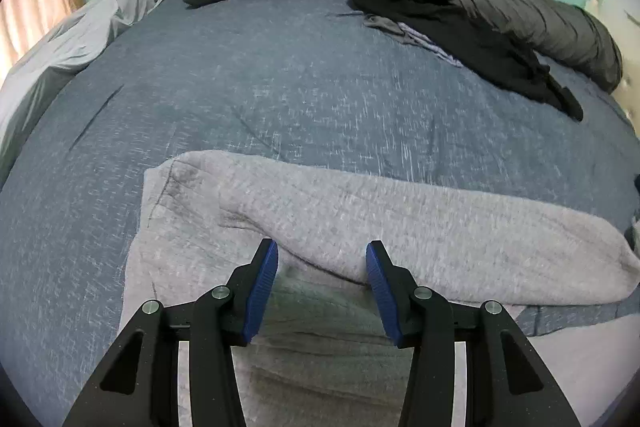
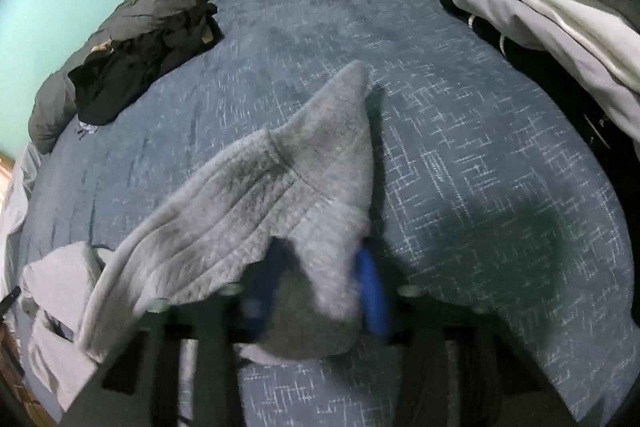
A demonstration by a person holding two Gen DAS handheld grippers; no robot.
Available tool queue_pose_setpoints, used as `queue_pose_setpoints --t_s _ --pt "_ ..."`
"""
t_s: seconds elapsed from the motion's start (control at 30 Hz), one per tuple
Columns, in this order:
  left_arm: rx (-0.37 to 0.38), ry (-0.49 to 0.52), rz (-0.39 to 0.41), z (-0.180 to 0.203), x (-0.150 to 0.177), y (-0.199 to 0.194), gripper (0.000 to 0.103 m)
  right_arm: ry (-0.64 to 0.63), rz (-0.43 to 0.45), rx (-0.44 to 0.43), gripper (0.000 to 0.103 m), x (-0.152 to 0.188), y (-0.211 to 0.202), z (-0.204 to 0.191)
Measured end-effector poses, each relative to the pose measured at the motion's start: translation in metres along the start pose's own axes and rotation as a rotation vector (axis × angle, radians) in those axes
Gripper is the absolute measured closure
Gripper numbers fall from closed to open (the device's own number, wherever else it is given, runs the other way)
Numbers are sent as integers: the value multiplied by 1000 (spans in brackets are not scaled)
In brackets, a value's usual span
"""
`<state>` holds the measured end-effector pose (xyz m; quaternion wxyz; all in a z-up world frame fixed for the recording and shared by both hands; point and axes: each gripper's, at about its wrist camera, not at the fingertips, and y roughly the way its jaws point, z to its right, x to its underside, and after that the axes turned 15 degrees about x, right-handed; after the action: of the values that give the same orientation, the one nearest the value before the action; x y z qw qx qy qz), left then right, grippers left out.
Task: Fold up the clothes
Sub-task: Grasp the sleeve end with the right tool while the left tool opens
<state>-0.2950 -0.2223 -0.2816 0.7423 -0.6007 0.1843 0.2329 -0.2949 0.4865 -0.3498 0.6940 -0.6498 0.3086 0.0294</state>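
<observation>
Left wrist: left gripper (image 1: 322, 261) hanging parted, gripping nothing, over the grey sweatshirt (image 1: 360, 223) lying on the blue bedspread (image 1: 260, 87). Right wrist, blurred: right gripper (image 2: 320, 259) pinching a lifted fold of the same sweatshirt (image 2: 280, 187) between blue pads (image 2: 370, 291).

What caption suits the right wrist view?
Right gripper lifting a fold of grey sweatshirt over a blue bedspread.

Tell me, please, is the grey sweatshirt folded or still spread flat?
Partly folded: the grey sweatshirt has one sleeve laid across its body, and the right gripper lifts another part.
</observation>
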Motion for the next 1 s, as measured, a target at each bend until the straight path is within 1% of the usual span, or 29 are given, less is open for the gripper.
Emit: queue_pose_setpoints --t_s 0.03,0.07,0.2,0.33,0.4,0.5,0.57,0.6,0.67,0.73,0.87,1.0 --pt "0 -2 -2 0 1 1 53 -11 18 -1 93 1 -3 -1" --pt "1 -5 -2 0 1 1 53 -21 36 -3 94 2 -7 -2" --pt "-2 -15 1 -1 3 -4 53 -37 135 10 96 -6 -40 1" --pt "-4 -15 16 -1 2 -14 53 1 236 38 96 -23 -87 19" --pt "-5 -18 23 -2 1 -19 53 -5 271 59 96 -30 -107 24" --pt "-2 -23 31 -3 -1 -25 53 27 297 107 96 -47 -129 34" --pt "-1 -24 33 -4 -1 -28 53 66 307 124 96 -56 -141 43" --pt "0 -24 33 -4 0 -28 53 72 301 128 96 -57 -142 46" --pt "2 -31 28 -6 0 -28 53 28 258 178 96 -60 -133 41" --pt "5 -37 23 -9 1 -26 52 -8 185 215 96 -58 -114 36" --pt "13 -27 0 -11 5 -21 51 -26 94 258 96 -43 -77 36" --pt "3 -20 -9 -14 6 -16 50 -101 -2 317 95 -20 -43 38"
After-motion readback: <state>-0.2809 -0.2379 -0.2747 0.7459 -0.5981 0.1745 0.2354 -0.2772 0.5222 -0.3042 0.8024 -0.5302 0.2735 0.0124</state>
